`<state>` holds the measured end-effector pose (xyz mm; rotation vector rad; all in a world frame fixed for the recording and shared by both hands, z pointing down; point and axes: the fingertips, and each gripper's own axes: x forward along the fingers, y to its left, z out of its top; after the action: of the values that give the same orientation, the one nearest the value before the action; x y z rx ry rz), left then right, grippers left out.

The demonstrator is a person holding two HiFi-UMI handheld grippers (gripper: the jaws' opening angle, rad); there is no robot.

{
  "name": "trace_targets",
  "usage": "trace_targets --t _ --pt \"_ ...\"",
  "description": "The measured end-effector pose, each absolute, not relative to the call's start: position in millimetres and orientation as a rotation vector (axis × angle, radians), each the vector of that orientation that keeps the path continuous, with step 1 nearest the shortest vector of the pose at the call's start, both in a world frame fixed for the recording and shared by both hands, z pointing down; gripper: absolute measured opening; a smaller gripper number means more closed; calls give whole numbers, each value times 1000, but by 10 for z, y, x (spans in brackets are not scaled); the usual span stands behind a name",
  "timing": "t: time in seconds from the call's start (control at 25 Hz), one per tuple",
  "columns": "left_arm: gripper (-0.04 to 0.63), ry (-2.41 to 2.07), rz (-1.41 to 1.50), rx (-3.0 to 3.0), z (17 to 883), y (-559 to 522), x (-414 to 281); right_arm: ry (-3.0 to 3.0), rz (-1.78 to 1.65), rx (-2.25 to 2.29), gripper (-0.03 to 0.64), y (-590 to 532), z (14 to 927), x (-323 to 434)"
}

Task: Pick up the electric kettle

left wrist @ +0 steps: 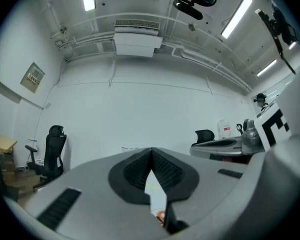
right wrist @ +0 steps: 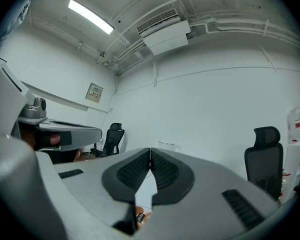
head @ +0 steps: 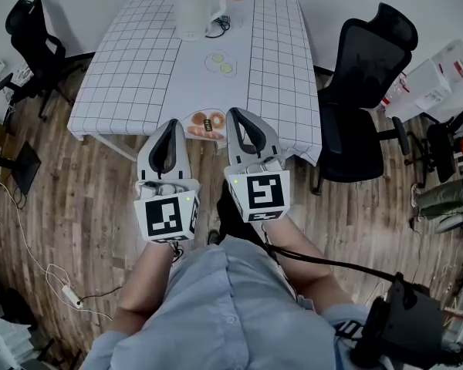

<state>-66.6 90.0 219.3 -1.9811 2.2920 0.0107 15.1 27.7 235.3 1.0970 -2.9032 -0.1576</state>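
Distance decides the coming move: the white plastic electric kettle (head: 194, 10) stands upright at the far end of the long table with the white grid-pattern cloth (head: 131, 75), well apart from both grippers, which hang over the wooden floor just short of the table's near edge. The kettle's long axis is vertical. Its handle seems to sit on its right side, beside a coil of black cord (head: 220, 26).

The left gripper (head: 172, 123) and the right gripper (head: 235, 114) point level and straight along the table toward the kettle. In each gripper view the 2 ribbed black pads meet at the tips with nothing between them, so both pairs of jaws are closed and empty.

The kettle lies dead ahead, in line with the gap between the 2 grippers and a little toward the left one. Neither hand is clearly nearer, but the handle's side favours the right gripper.

Between the jaws and the kettle lie a round plate of doughnuts (head: 207, 123) at the near edge and a small plate with green slices (head: 221, 62) at mid-table. A reach would need to pass above both, and the jaws must part before they can take the handle.
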Motion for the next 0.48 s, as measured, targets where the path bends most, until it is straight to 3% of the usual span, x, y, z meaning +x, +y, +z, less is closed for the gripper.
trace_targets --t 0.48 --pt "-2 2333 -53 -1947 2437 -197 -1129 -2936 -149 1015 2 -827 2594 -396"
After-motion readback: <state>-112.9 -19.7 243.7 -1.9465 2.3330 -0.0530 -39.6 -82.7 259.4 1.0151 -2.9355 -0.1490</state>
